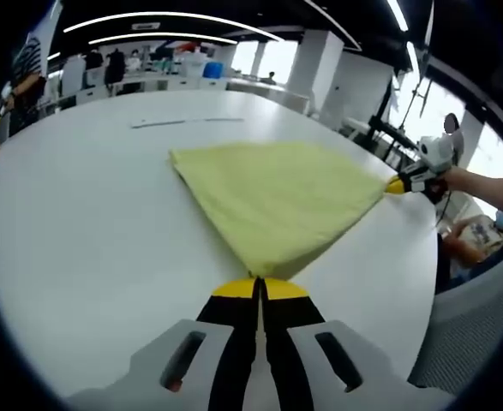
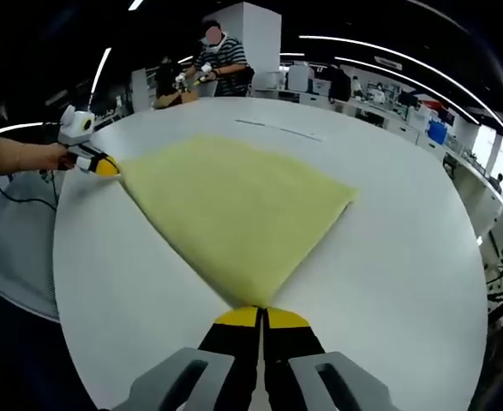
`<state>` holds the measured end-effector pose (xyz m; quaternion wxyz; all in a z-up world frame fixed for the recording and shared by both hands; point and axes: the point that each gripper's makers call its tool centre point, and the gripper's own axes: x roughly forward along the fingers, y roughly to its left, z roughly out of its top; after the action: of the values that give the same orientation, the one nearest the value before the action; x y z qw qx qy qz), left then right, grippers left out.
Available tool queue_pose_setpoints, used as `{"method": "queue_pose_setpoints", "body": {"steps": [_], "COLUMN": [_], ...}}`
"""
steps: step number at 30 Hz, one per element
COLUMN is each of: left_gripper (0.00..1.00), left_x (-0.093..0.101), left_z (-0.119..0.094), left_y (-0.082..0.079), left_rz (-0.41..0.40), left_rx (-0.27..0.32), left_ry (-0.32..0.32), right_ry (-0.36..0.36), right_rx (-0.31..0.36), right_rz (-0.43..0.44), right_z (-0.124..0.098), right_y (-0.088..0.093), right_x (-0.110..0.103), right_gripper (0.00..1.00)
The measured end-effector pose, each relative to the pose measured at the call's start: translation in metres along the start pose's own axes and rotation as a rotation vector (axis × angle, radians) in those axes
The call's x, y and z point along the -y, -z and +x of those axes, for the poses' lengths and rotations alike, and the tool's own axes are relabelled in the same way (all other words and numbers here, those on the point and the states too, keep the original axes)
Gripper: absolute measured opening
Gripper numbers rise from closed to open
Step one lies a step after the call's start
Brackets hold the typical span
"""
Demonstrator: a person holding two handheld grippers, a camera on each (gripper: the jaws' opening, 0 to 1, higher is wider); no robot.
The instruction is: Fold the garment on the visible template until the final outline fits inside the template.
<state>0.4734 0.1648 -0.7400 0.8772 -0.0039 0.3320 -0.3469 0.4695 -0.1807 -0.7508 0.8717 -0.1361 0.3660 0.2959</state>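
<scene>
yellow garment (image 1: pixel 272 199) flat on table (image 1: pixel 80 248) | left gripper (image 1: pixel 259 282), right gripper (image 2: pixel 260 312) clamp opposite corners

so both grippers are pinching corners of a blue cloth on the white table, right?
Not quite: the cloth is pale yellow, not blue, as the left gripper view shows. The rest holds: the left gripper and right gripper each pinch a corner on the white table.

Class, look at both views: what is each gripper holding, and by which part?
Each pinches a corner of the yellow cloth: left gripper the near corner in its view, right gripper another.
</scene>
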Motion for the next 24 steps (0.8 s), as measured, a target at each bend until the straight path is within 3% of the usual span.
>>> {"method": "queue_pose_setpoints", "body": {"steps": [24], "left_gripper": [0.0], "left_x": [0.024], "left_z": [-0.009], "left_y": [0.019], "left_rz": [0.02], "left_rx": [-0.036], "left_ry": [0.017], "right_ry": [-0.022], "right_rx": [-0.057], "right_rz": [-0.015], "right_z": [-0.019], "right_y": [0.025], "right_x": [-0.009], "right_gripper": [0.0]}}
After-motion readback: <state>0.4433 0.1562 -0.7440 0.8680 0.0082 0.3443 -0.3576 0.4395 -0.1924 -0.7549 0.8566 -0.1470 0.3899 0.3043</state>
